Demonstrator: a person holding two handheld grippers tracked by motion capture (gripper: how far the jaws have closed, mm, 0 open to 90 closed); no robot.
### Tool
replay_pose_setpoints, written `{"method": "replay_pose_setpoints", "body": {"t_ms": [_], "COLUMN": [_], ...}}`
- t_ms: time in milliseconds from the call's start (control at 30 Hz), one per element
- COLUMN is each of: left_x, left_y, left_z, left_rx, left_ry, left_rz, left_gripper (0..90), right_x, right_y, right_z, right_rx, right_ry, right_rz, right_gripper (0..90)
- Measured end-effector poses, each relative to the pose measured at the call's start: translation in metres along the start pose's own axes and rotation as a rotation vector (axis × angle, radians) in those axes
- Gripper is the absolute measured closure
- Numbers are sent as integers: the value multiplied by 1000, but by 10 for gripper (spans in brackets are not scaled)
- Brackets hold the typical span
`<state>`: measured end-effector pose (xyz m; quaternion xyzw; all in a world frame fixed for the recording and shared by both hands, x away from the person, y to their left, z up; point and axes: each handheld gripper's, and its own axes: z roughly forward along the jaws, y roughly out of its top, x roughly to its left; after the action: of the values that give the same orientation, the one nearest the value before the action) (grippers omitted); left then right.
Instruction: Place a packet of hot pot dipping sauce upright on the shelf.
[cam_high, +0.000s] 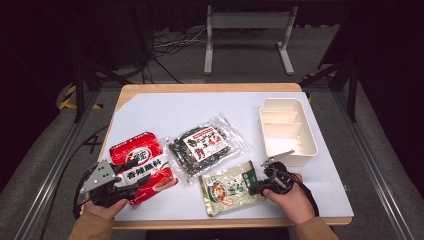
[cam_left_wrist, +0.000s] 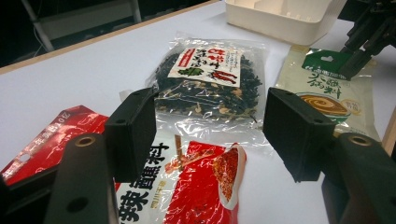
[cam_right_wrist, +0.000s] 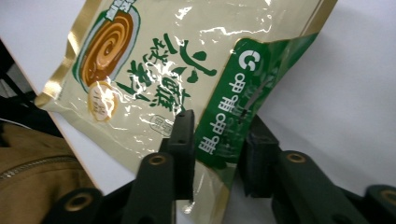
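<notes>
A cream and green sauce packet (cam_high: 227, 190) (cam_right_wrist: 154, 70) lies at the table's front. My right gripper (cam_high: 255, 183) (cam_right_wrist: 217, 144) is at its right end, with the packet's green top band between its jaws. One jaw is over the band and the other under it, with a gap still between the pads. The band is bent upward there. My left gripper (cam_high: 136, 175) (cam_left_wrist: 210, 135) hovers open over a red seasoning packet (cam_high: 142, 162) (cam_left_wrist: 201, 186), nothing between its jaws. A clear bag of dark dried spices (cam_high: 202, 145) (cam_left_wrist: 210, 79) lies between the two packets.
A white divided tray (cam_high: 314, 145) (cam_left_wrist: 280, 23) stands at the right, just beyond my right gripper (cam_left_wrist: 352, 63). The white mat (cam_high: 165, 110) covers the wooden table. Table legs and cables show on the floor behind it.
</notes>
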<state>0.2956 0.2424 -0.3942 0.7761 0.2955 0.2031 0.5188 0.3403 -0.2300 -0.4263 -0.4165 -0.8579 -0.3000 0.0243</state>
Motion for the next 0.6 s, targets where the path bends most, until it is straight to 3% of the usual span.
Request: {"method": "replay_pose_setpoints", "body": {"t_ms": [100, 200, 600], "left_x": [0, 0, 4], "left_y": [0, 0, -1], "left_z": [0, 0, -2], "left_rx": [1, -2, -9], "left_ry": [1, 2, 11], "left_rz": [0, -2, -17], "left_gripper": [354, 354, 353], "right_x": [0, 1, 7], "right_y": [0, 1, 12], "right_z": [0, -1, -26], "right_rx": [8, 8, -65], "right_ry": [-21, 5, 34], "right_rz": [-17, -8, -31], "right_gripper": [835, 899, 900]}}
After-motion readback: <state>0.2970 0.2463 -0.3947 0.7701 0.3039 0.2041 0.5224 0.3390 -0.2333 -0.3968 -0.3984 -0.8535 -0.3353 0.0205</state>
